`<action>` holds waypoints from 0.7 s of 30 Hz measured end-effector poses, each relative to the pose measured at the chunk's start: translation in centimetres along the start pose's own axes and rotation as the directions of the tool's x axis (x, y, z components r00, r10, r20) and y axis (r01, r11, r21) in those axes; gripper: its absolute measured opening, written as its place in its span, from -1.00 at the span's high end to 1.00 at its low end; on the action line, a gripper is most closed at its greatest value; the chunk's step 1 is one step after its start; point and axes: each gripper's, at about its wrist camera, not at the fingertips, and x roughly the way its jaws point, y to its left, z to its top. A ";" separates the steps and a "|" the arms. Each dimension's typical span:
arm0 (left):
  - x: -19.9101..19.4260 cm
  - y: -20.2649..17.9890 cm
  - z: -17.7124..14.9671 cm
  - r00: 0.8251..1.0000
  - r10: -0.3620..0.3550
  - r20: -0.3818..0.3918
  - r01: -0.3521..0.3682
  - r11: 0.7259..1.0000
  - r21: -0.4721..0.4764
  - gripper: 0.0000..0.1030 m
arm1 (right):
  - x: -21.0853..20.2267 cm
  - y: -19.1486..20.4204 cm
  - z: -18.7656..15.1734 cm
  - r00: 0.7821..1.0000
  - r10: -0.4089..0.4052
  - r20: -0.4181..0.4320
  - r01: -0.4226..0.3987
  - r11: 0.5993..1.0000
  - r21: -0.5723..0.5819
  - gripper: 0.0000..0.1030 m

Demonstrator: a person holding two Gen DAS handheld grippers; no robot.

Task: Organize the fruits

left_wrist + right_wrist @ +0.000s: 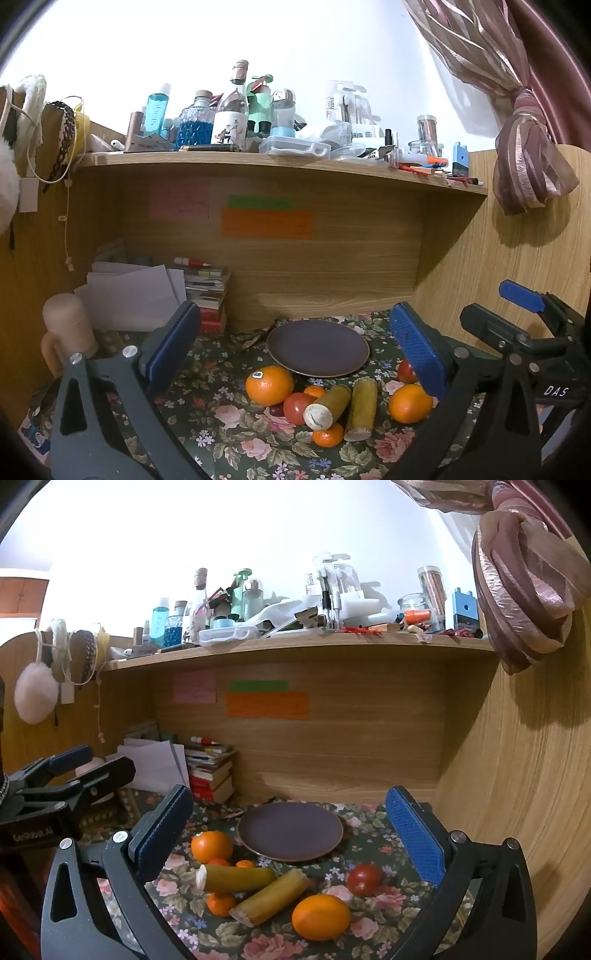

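A dark purple plate (317, 349) (290, 830) lies empty on the floral cloth. In front of it lie two large oranges (269, 384) (410, 403), two red tomatoes (297, 408) (406, 371), small tangerines (328, 435) and two yellow-green sugarcane pieces (327, 406) (361, 408). In the right wrist view the near orange (320, 916), a tomato (364, 878) and the canes (240, 878) (269, 897) lie between the fingers' line of sight. My left gripper (295, 347) is open and empty above the fruit. My right gripper (291, 827) is open and empty; it also shows at the right of the left wrist view (517, 314).
A wooden desk back wall (314, 258) with sticky notes stands behind the plate, a cluttered shelf (280, 162) above. Books and papers (207, 291) pile at the back left, a beige mug (66, 332) at left. A wooden side panel (517, 812) closes the right.
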 end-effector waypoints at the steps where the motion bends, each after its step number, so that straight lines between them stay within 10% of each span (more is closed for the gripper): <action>1: 0.0 0.0 0.0 1.000 0.001 0.000 -0.001 1.000 -0.001 -1.00 | 0.0 0.0 0.0 1.000 0.000 0.000 0.000 1.000 -0.001 -1.00; 21: 0.2 0.2 0.0 1.000 -0.001 0.003 0.001 1.000 -0.001 -1.00 | 0.1 0.0 0.1 1.000 0.006 0.007 -0.006 1.000 0.006 -1.00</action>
